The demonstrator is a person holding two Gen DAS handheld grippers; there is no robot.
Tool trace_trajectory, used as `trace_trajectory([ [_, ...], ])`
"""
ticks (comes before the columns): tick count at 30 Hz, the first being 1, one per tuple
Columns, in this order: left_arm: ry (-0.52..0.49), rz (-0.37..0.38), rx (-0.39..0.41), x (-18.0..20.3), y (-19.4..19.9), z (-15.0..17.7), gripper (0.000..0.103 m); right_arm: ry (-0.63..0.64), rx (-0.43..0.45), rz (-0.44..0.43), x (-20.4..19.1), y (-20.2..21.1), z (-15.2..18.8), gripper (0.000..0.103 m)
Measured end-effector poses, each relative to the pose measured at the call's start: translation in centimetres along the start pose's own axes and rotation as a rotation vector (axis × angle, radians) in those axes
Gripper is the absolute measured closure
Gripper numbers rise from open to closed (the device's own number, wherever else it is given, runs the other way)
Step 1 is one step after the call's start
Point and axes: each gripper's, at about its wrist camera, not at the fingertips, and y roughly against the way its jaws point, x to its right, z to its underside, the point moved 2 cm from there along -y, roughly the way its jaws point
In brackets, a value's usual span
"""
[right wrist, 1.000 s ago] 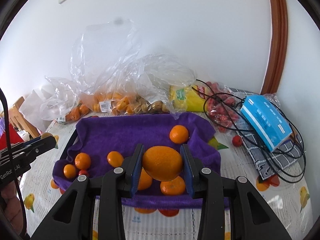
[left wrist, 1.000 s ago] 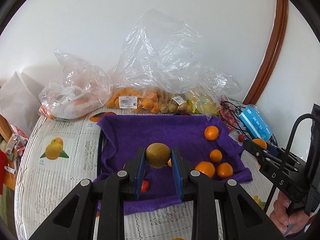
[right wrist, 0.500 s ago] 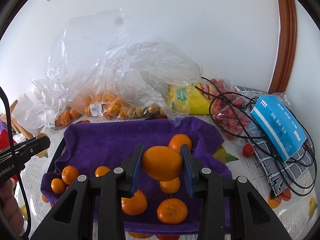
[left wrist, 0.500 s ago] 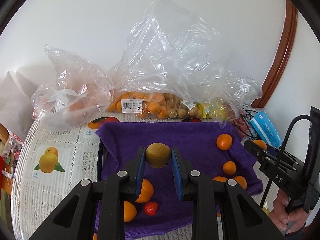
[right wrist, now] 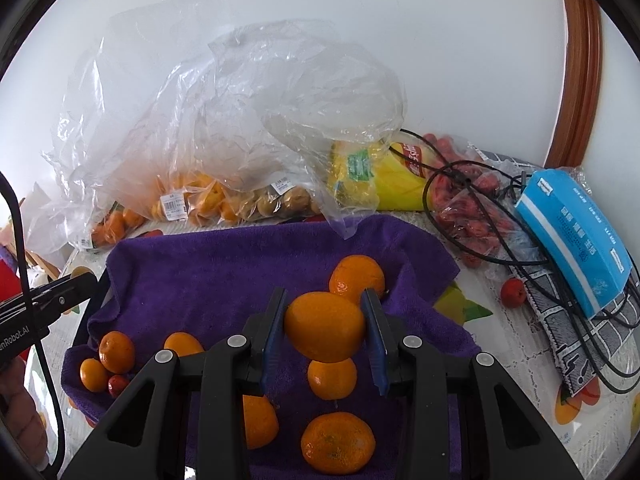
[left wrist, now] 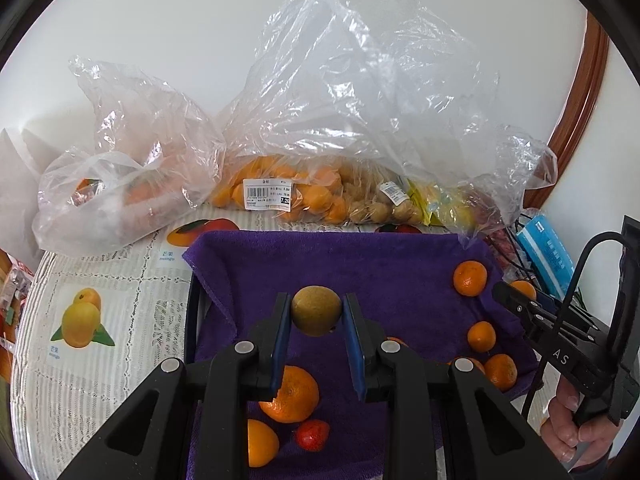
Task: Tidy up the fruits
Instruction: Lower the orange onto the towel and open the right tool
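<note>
The left gripper [left wrist: 316, 316] is held level above the purple towel [left wrist: 360, 256], pointing toward the wall, its two blue-padded fingers [left wrist: 280, 340] closed on a brown-green kiwi [left wrist: 316, 316] that hangs clear of the cloth near the towel's middle. Below it, at the towel's near edge, lie a large orange [left wrist: 290, 394], a half-hidden orange [left wrist: 260, 442] and a small red fruit [left wrist: 313, 435].

The right gripper [right wrist: 325, 326] is also level over the towel's [right wrist: 220, 264] right half, clamped on a big smooth orange [right wrist: 325, 326] lifted off the cloth. Loose mandarins rest on the towel beneath and behind it, one [right wrist: 356, 278] just beyond the fingertips and one [right wrist: 338, 442] at the near edge.

Behind the towel, clear plastic bags [left wrist: 352, 120] of fruit lean against the wall. To the towel's right sit a blue box [right wrist: 576, 236] and tangled black cable [right wrist: 480, 208].
</note>
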Motion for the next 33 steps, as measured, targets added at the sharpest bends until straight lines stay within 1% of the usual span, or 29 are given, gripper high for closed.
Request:
trace_trajectory([
  [7,0.005,0.002,-0.037,-0.3,-1.7,0.4,0.079,0.008,-0.027,-0.008,-0.3,-1.5,0.7,0.066],
  [19,0.002,-0.010,-0.078,-0.5,-3.4,1.1,0.079,0.017,-0.067,-0.023,-0.6,-3.0,1.7,0.066],
  [25,0.011,0.006,-0.108,-0.4,-4.2,1.3,0.079,0.030,-0.069,-0.025,-0.7,-3.1,1.8,0.067],
  [33,-0.003,-0.001,-0.128,-0.1,-4.8,1.6,0.079,0.046,-0.074,-0.019,-0.7,-3.4,1.8,0.069],
])
